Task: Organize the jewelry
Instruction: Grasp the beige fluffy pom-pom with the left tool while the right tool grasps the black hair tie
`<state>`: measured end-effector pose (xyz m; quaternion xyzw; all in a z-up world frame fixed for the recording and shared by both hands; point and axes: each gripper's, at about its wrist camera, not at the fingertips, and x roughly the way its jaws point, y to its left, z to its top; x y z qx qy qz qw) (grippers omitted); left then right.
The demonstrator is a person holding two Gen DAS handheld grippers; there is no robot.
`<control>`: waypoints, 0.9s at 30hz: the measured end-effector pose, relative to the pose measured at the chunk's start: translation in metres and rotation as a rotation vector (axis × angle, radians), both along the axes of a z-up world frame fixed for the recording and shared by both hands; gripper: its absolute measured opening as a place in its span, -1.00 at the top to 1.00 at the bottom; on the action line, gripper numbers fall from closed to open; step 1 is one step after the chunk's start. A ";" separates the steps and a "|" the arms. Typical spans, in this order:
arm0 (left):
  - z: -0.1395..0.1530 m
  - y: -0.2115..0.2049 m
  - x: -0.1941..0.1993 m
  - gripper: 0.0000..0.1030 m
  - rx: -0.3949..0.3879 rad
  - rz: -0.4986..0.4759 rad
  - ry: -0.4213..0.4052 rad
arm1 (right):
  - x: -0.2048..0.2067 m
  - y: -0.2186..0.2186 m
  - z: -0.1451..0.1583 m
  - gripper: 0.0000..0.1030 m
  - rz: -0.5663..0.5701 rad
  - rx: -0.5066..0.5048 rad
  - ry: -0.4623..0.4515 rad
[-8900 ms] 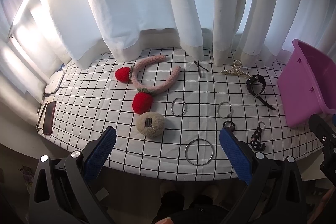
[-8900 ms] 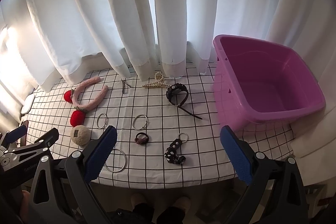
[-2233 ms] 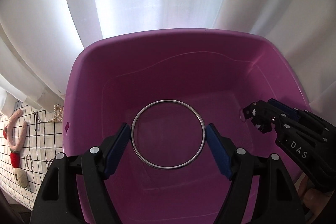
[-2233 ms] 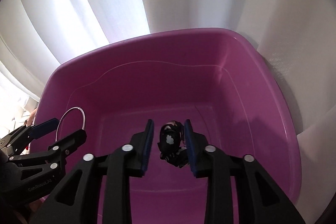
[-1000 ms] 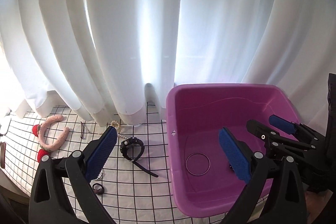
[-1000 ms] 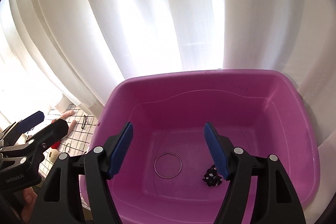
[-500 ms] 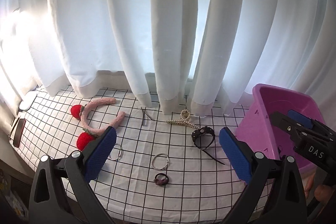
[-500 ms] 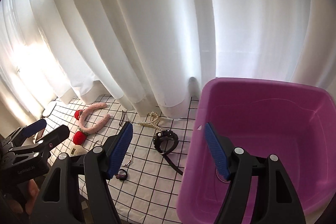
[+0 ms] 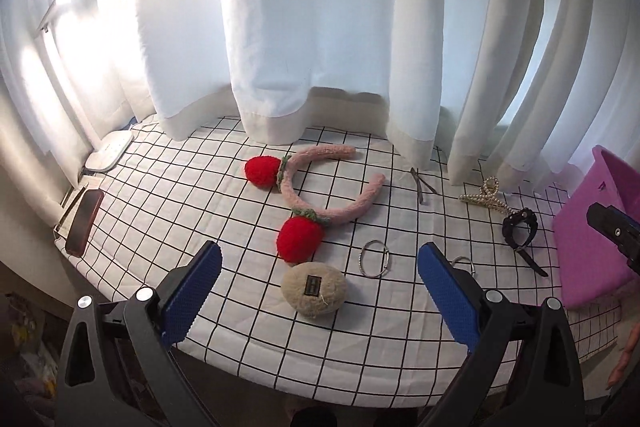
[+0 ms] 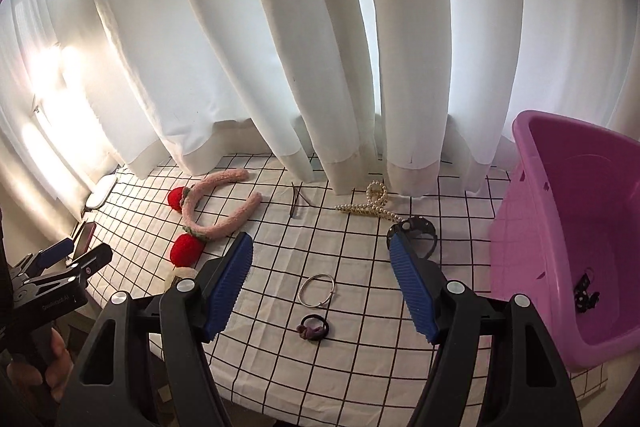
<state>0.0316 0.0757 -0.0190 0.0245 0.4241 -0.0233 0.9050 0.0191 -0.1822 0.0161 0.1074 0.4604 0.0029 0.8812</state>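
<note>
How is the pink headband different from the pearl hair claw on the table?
The pink headband is fuzzy and soft-looking, with two red pompoms; the pearl hair claw looks hard and beaded. The headband is an open arch and clearly the bigger piece; the claw is small with a loop at its top. The headband lies further from the purple bin; the claw lies nearer. Both rest flat on the checked cloth, untouched.

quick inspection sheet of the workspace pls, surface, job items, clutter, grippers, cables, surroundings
surface: table under white grid-check cloth
job's things: pink strawberry headband, beige pompom, two silver bangles, purple hair tie, pearl claw clip, hairpins, black band on the cloth; dark keychain in purple bin
clutter: phone, white device at left edge
grippers: left gripper and right gripper open, empty
cables: nothing seen
surroundings: white curtains
</note>
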 end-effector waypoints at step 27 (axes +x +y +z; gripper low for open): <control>-0.137 0.022 0.019 -0.87 0.000 -0.120 0.202 | -0.038 0.050 -0.135 -0.32 -0.144 -0.006 0.203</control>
